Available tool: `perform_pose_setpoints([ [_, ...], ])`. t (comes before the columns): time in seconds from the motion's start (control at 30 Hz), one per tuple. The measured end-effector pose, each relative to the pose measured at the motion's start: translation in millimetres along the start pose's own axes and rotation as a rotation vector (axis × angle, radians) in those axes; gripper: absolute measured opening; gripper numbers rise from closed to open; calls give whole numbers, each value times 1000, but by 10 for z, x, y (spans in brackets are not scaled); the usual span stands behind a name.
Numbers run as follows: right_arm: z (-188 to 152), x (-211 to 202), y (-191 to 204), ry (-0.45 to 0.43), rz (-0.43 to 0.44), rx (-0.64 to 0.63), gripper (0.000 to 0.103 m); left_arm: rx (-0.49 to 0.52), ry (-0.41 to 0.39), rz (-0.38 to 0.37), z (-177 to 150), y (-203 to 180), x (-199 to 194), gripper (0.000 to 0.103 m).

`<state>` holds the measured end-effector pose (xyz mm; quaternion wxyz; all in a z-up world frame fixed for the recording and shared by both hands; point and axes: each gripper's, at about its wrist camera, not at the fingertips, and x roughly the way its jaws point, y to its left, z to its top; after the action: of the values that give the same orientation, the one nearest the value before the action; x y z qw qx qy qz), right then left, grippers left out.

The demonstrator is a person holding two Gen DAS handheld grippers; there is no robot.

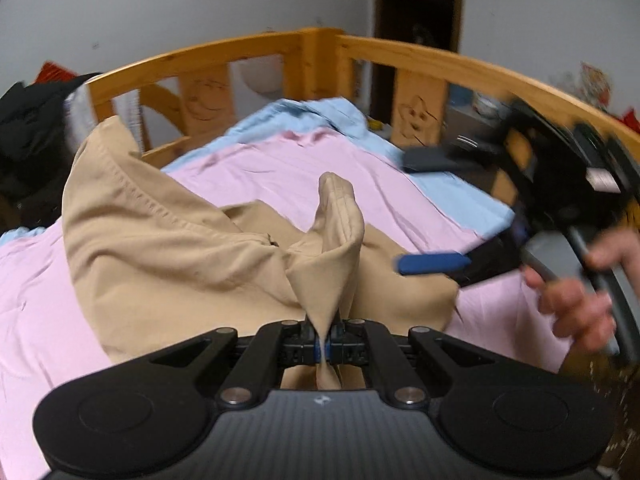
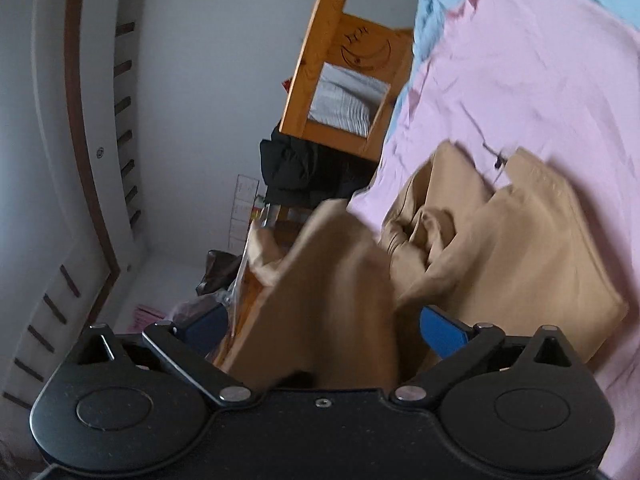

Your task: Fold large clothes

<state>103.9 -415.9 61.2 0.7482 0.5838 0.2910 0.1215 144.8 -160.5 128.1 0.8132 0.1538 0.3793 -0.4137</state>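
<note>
While my left tool [image 1: 326,338] is clamped tight on a pinched edge of the tan garment [image 1: 168,240], the right tool [image 2: 320,332] stands fully spread, holding nothing; tan cloth hangs loose between its blue pads [image 2: 442,330] without being pressed. Garment lies crumpled on the pink sheet [image 1: 260,168] of the bed [image 1: 400,56], bulk ahead and left of the left tool. From the right tool it runs forward and right, one flap draping off the bed edge just in front. My read: right tool is nearer that loose flap, so it should close there, then both spread the cloth flat.
</note>
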Motion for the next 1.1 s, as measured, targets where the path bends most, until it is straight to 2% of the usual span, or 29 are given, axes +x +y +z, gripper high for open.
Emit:
perform_pose_setpoints([
  [0.17,132,265,-112,43,-103,47,100,85,9,-9,-90,-265,138,0],
  [0.27,184,351,-145,42,-101,51,96,84,11,-22,-104,-343,200,0],
  [0.5,276,371,-143,89,-106,-9,94,97,10,-53,-70,-442,381,0],
  [0.6,322,360,-129,99,-125,-53,85,108,12,-65,-43,-501,502,0],
  [0.7,358,313,-93,102,-169,-124,65,118,2,-71,-41,-569,554,0],
  [0.77,367,272,-73,100,-215,-184,46,119,2,-76,-24,-597,596,0],
  [0.87,384,233,-102,89,-272,-244,29,126,-1,-88,-18,-657,657,0],
  [1.1,368,139,-220,73,-333,-311,16,143,18,-113,-40,-767,823,0],
])
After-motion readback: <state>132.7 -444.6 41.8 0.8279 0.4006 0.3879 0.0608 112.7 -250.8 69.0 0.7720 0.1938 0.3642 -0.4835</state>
